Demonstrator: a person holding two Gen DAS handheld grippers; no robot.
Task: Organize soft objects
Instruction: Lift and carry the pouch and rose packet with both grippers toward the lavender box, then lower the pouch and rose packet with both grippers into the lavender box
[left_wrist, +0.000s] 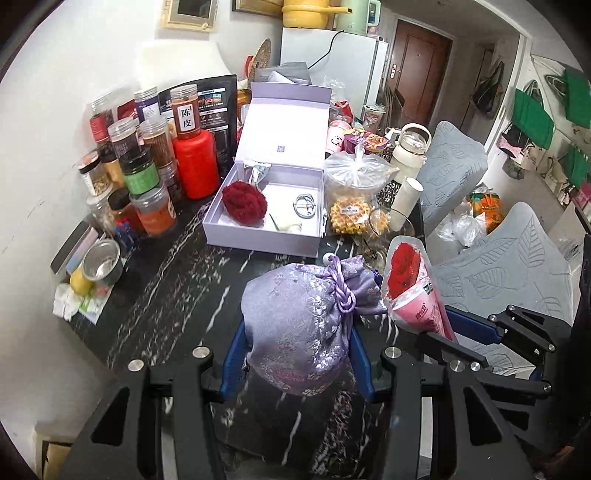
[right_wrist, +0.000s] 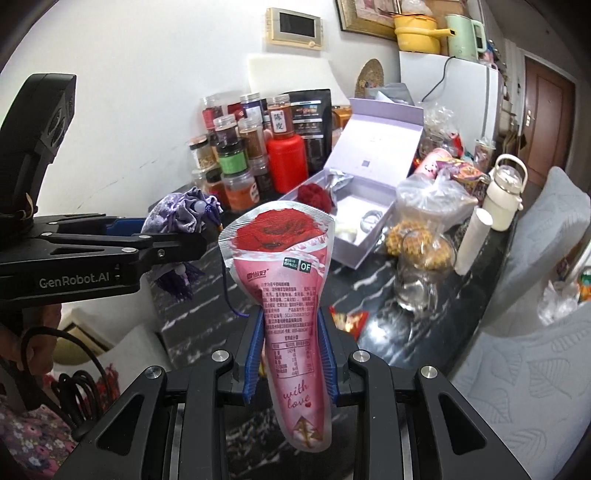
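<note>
My left gripper (left_wrist: 295, 339) is shut on a lilac brocade drawstring pouch (left_wrist: 303, 321), held above the dark marble table (left_wrist: 155, 306); the pouch also shows in the right wrist view (right_wrist: 177, 216). My right gripper (right_wrist: 291, 343) is shut on a pink rose-printed packet (right_wrist: 291, 280), held upright; it shows in the left wrist view (left_wrist: 410, 288) just right of the pouch. An open lilac gift box (left_wrist: 266, 236) lies ahead, holding a red knitted flower (left_wrist: 243, 201), a metal ring (left_wrist: 303, 206) and a pale item.
Spice jars and a red bottle (left_wrist: 195, 166) crowd the table's left back. A bag of waffles (left_wrist: 351, 192), a glass (left_wrist: 388, 225) and a white jug (left_wrist: 410, 147) stand right of the box. Grey-covered chairs (left_wrist: 498, 266) are on the right. A steel cup (left_wrist: 101, 258) sits at the left edge.
</note>
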